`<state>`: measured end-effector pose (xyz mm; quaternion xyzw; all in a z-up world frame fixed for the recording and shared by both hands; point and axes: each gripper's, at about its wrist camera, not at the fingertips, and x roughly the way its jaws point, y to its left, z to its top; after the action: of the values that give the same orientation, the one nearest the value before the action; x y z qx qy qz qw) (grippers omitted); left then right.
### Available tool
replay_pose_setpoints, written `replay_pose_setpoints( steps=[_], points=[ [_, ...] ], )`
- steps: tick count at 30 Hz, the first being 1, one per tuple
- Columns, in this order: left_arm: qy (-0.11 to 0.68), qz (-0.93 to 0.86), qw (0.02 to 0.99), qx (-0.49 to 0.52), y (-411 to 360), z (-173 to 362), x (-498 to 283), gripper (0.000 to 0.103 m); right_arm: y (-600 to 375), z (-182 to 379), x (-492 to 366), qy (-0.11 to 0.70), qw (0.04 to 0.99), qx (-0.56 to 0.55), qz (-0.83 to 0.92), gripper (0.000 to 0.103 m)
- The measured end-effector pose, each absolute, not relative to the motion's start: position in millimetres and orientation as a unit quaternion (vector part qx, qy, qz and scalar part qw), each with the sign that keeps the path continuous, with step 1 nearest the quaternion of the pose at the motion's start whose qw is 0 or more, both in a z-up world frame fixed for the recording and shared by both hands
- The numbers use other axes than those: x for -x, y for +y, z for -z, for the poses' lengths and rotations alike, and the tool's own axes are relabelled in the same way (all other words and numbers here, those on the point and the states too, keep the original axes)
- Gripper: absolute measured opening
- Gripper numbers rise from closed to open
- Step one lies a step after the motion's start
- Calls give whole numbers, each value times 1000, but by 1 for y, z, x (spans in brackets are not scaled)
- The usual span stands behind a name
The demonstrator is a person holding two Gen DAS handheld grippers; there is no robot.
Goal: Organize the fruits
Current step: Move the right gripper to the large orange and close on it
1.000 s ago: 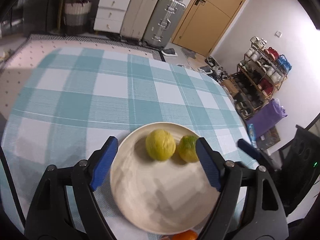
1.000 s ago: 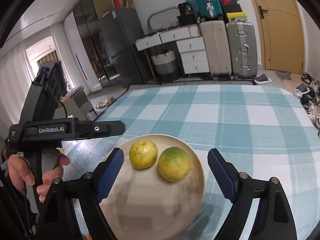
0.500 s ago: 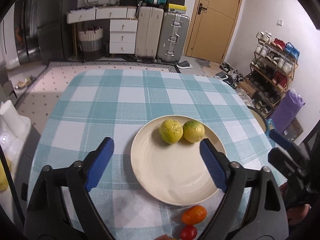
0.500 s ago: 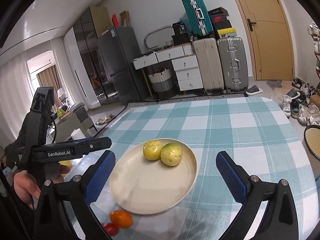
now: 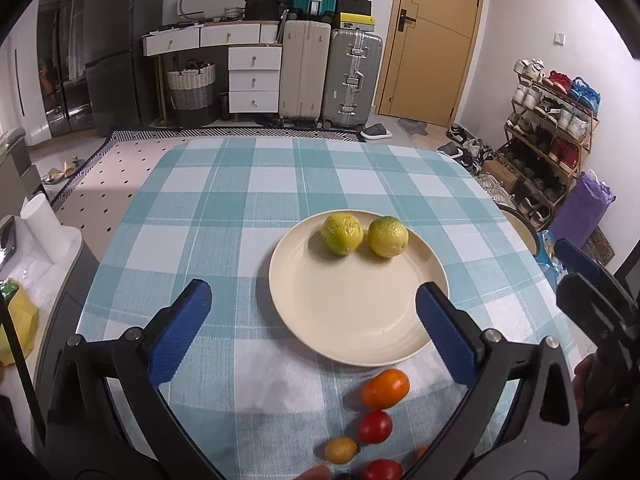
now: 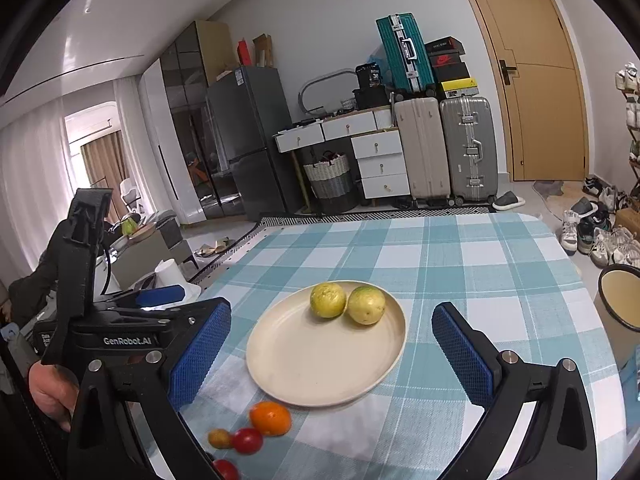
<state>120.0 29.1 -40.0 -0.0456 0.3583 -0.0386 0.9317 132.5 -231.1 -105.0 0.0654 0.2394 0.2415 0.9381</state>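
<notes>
Fruit lay in two groups in the left wrist view: two yellow-green citrus fruits (image 5: 343,234) (image 5: 388,236) sat side by side on the far part of a cream plate (image 5: 352,320) on the checked tabletop (image 5: 224,216), while an orange fruit (image 5: 385,388), a red tomato (image 5: 375,426), a small yellow fruit (image 5: 341,449) and another red tomato (image 5: 381,470) lay on the cloth just beside the plate's near rim. The left claw (image 5: 314,332) hung above the near side of the plate, its blue pads (image 5: 180,332) wide apart and holding nothing. In the right wrist view the right claw (image 6: 332,356) was likewise spread wide and empty over the same plate (image 6: 320,364), with the two citrus fruits (image 6: 327,300) (image 6: 366,305) touching each other near its far edge and the orange fruit (image 6: 270,417) and a tomato (image 6: 247,441) on the cloth below; the left claw's body (image 6: 120,332) stood at the left, and a cream pot (image 6: 618,300) at the right edge
</notes>
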Motion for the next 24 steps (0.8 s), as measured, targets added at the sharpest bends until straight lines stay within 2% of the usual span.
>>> replay_pose_setpoints(
  steps=[13,24],
  points=[
    [355,24,933,52,42,55,-88,102,-224,106,-105,242,934,-62,-255,103],
    [391,20,918,67,56,95,-71,102,-212,136,-102,299,915,-71,-261,103]
  ],
)
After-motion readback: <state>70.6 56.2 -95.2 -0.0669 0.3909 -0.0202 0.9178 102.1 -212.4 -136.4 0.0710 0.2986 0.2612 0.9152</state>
